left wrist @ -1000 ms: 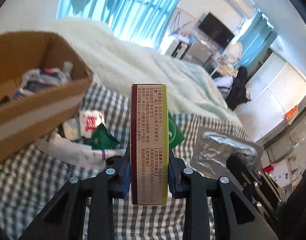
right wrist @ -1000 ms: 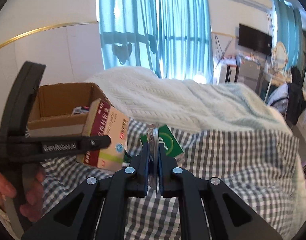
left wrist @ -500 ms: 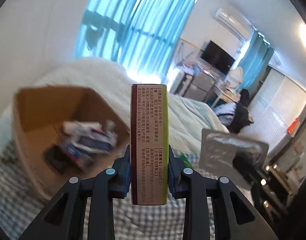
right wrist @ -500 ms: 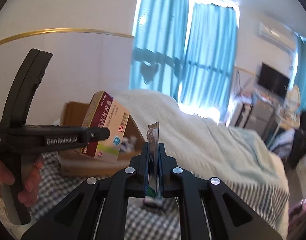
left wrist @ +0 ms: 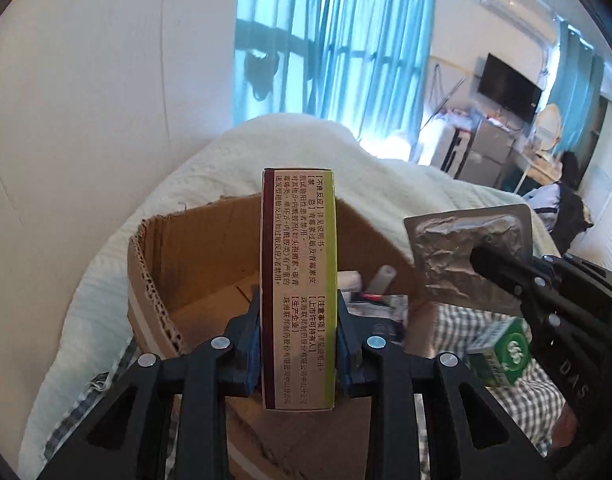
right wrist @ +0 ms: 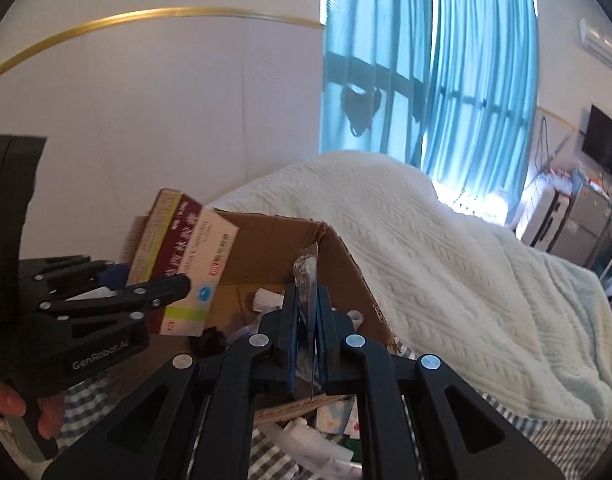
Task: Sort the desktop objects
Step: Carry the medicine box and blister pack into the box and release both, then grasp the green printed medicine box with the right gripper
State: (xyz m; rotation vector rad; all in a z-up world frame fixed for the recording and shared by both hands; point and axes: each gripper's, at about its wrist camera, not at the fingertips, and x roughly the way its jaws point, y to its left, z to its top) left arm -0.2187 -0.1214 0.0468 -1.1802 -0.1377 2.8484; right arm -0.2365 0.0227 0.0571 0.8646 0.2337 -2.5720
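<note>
Where blue curtains [left wrist: 337,40] hang, a white blanket [right wrist: 445,248] covers the bed.

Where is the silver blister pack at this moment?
Left wrist view, right side: the silver blister pack sits between the opening right gripper jaws, over the cardboard box.

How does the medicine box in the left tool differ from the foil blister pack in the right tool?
The medicine box is thick printed cardboard; the blister pack is a thin, crinkled silver sheet. The left tool clamps the box firmly; the right tool is opening, the pack between its jaws. Both are above the cardboard box.
</note>
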